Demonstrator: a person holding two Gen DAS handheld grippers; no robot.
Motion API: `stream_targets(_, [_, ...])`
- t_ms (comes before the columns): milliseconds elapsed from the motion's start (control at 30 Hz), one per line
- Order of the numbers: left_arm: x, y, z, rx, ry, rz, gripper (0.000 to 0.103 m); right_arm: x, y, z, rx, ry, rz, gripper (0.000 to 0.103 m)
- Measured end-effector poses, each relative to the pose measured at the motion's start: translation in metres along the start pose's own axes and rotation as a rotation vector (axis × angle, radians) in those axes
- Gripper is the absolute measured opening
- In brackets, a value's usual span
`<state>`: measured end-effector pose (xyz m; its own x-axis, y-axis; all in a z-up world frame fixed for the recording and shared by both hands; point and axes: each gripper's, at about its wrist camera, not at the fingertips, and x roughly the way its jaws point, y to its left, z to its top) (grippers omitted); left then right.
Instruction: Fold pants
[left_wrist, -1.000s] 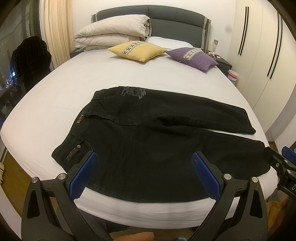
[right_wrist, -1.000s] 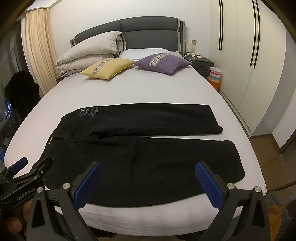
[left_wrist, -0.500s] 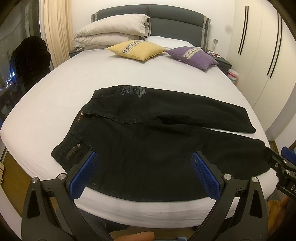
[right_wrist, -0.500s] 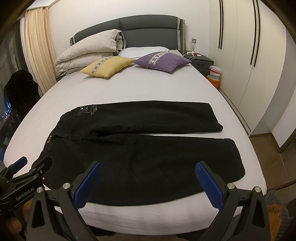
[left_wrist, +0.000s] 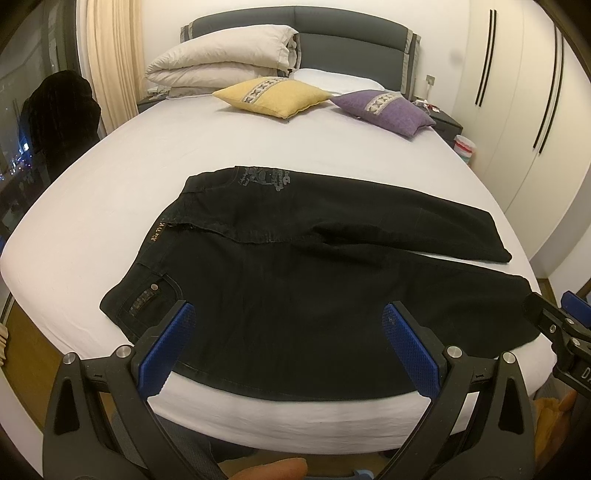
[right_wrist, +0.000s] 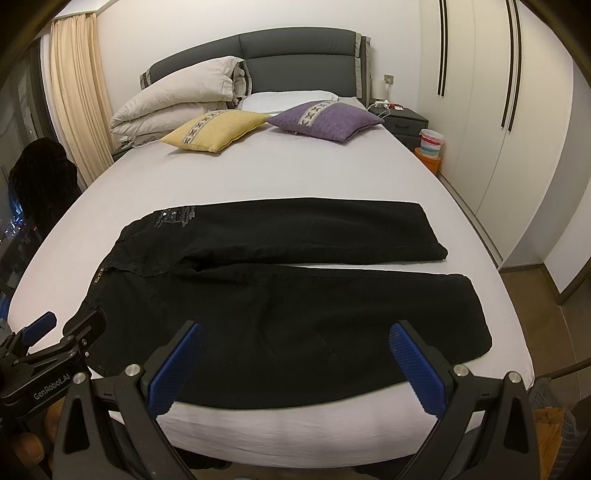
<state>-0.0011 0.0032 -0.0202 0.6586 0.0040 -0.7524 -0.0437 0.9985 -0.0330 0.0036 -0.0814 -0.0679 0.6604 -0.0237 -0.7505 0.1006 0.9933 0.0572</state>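
Black pants (left_wrist: 303, 280) (right_wrist: 280, 295) lie flat across the near half of a white bed (left_wrist: 184, 147) (right_wrist: 295, 177), waistband at the left, both legs running right and slightly apart. My left gripper (left_wrist: 288, 332) hovers open over the near leg by the bed's front edge, its blue pads wide apart and empty. My right gripper (right_wrist: 295, 350) is open too, above the near leg's lower part. Each gripper shows at the edge of the other's view: the right gripper (left_wrist: 554, 325) by the near hem, the left gripper (right_wrist: 55, 343) by the waistband corner.
A yellow cushion (left_wrist: 273, 96), a purple cushion (left_wrist: 384, 110) and a folded duvet (left_wrist: 221, 66) lie at the headboard end. A nightstand (right_wrist: 399, 118) and wardrobe doors (right_wrist: 498, 110) stand at the right. A dark garment (left_wrist: 59, 110) hangs by the window at left.
Both views have crept slightly closer to the bed. The pants have not moved and both grippers stay open.
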Motion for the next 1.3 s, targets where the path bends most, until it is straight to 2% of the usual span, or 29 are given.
stream_targets(467, [0.022, -0.003, 0.003, 0.033, 0.015, -0.001, 0.103, 0.023, -0.001, 0.006, -0.035, 0.054, 0.024, 0.103])
stream_targets(533, [0.03, 0.002, 0.006, 0.038, 0.021, -0.02, 0.103, 0.031, -0.004, 0.009, -0.049, 0.063, 0.051, 0.103])
stream_targets(633, [0.044, 0.012, 0.015, 0.05, 0.026, -0.057, 0.103, 0.046, -0.011, 0.019, -0.097, 0.058, 0.143, 0.103])
stream_targets(833, [0.095, 0.052, 0.062, 0.127, 0.012, -0.15, 0.103, 0.088, -0.033, 0.063, -0.253, 0.01, 0.35, 0.103])
stream_targets(900, [0.124, 0.066, 0.086, 0.175, 0.043, -0.158, 0.103, 0.107, -0.04, 0.084, -0.301, 0.003, 0.394, 0.103])
stream_targets(1000, [0.176, 0.087, 0.124, 0.234, 0.133, -0.146, 0.103, 0.137, -0.048, 0.115, -0.354, 0.01, 0.42, 0.103])
stream_targets(1100, [0.22, 0.106, 0.164, 0.286, 0.136, -0.101, 0.103, 0.175, -0.053, 0.141, -0.4, 0.026, 0.406, 0.102])
stream_targets(1200, [0.269, 0.116, 0.202, 0.312, 0.191, -0.135, 0.103, 0.202, -0.055, 0.149, -0.434, 0.037, 0.448, 0.1])
stream_targets(1300, [0.315, 0.119, 0.233, 0.371, 0.22, -0.12, 0.103, 0.229, -0.06, 0.151, -0.484, 0.074, 0.469, 0.1])
